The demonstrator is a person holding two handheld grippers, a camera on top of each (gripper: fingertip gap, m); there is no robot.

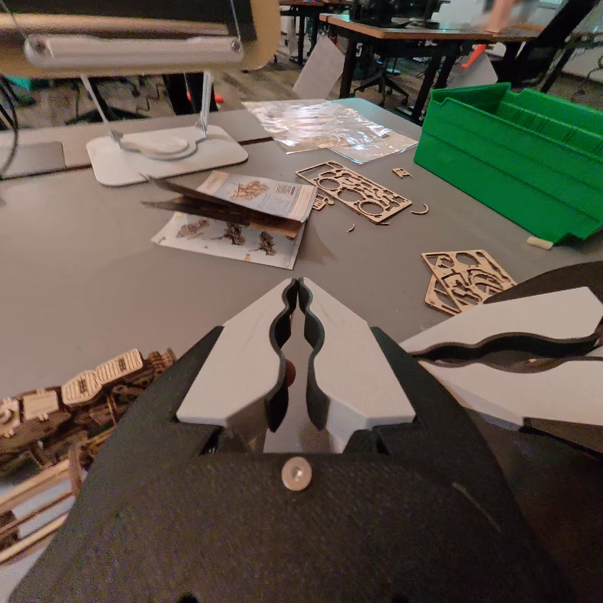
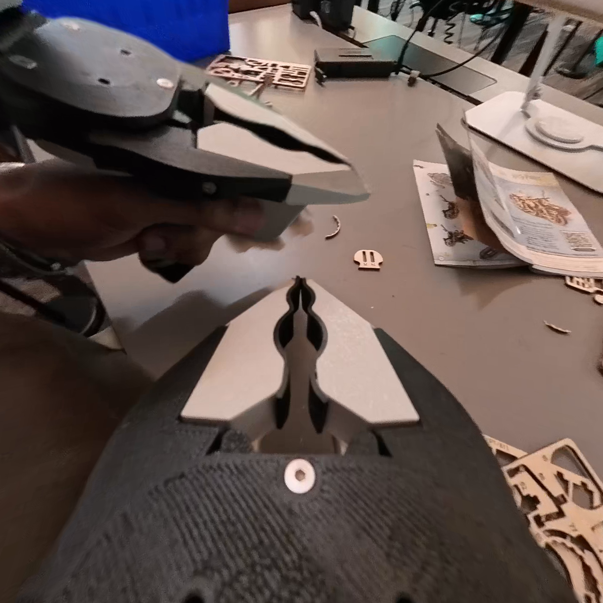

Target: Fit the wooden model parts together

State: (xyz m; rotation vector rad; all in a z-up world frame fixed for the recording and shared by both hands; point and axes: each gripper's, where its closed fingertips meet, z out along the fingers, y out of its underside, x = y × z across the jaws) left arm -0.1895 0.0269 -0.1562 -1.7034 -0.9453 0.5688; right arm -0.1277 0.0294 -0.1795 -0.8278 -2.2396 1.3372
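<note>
right gripper (image 2: 299, 281) jaws together, empty | slotted wooden part (image 2: 369, 260) flat on worktop (image 2: 424, 326), just ahead-right of its tips | left gripper (image 2: 355, 182) jaws together, farther

Dim, warm indoor light; glare on the plastic sheet (image 1: 323, 125) at 12 o'clock, motion blur on the left gripper (image 2: 346, 176) at 10 o'clock, edges bowed by the wide lens
</note>
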